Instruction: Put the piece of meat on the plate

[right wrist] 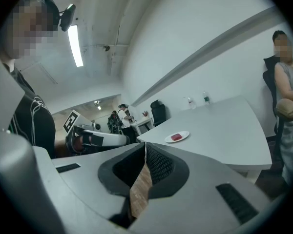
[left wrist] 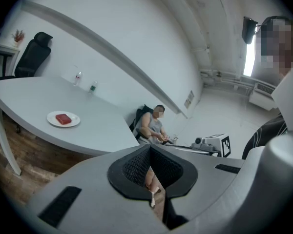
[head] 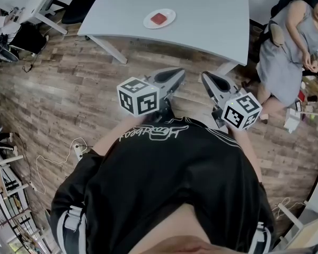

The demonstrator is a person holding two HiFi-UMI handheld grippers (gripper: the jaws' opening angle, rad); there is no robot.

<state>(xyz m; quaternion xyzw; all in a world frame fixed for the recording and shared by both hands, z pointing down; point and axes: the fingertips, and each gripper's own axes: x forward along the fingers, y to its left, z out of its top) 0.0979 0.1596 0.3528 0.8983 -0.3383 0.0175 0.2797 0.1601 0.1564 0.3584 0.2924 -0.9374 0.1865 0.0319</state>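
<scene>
A red piece of meat [head: 159,18] lies on a white plate [head: 170,14] on the far side of the grey table [head: 212,15]. My left gripper [head: 176,77] and right gripper [head: 206,79] hang side by side over the wooden floor, well short of the table. Both are shut with nothing between their fingers. In the left gripper view the meat [left wrist: 63,119] on its plate [left wrist: 74,122] lies far left of my shut jaws [left wrist: 149,147]. The right gripper view shows the meat [right wrist: 176,137] and plate [right wrist: 186,133] just beyond my shut jaws [right wrist: 144,147].
A person [head: 294,41] sits at the table's right end. Office chairs [head: 82,1] and a second desk stand at the far left. Slanted table legs [head: 108,49] reach the floor in front. Cables [head: 53,160] trail on the floor at left. Two bottles [left wrist: 85,82] stand on the table's far edge.
</scene>
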